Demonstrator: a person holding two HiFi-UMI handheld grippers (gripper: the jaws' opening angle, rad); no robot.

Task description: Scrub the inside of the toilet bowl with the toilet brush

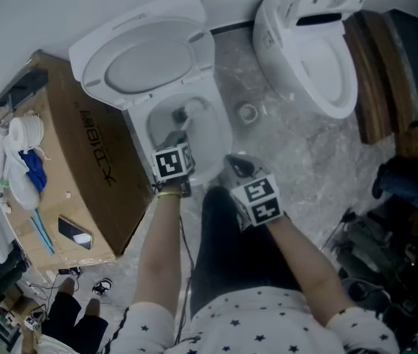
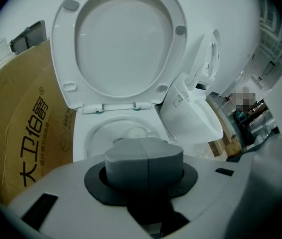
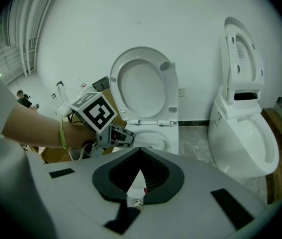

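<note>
Plain white wall (image 3: 81, 29) on the far side, over a grey marbled floor (image 1: 312, 153). At left, a cardboard box (image 1: 83, 168) with clutter on top; at right, a second toilet (image 1: 326, 57), wooden planks (image 1: 374, 80) just beside.

Head camera looks steeply down from close above the white ceramic toilet with raised lid (image 1: 150, 65), while both gripper cameras face that same toilet from low in front, the right one farther back.

White toilet bowl (image 1: 212, 135), brown cardboard box (image 1: 83, 168), white star-dotted shirt (image 1: 267, 323)
</note>
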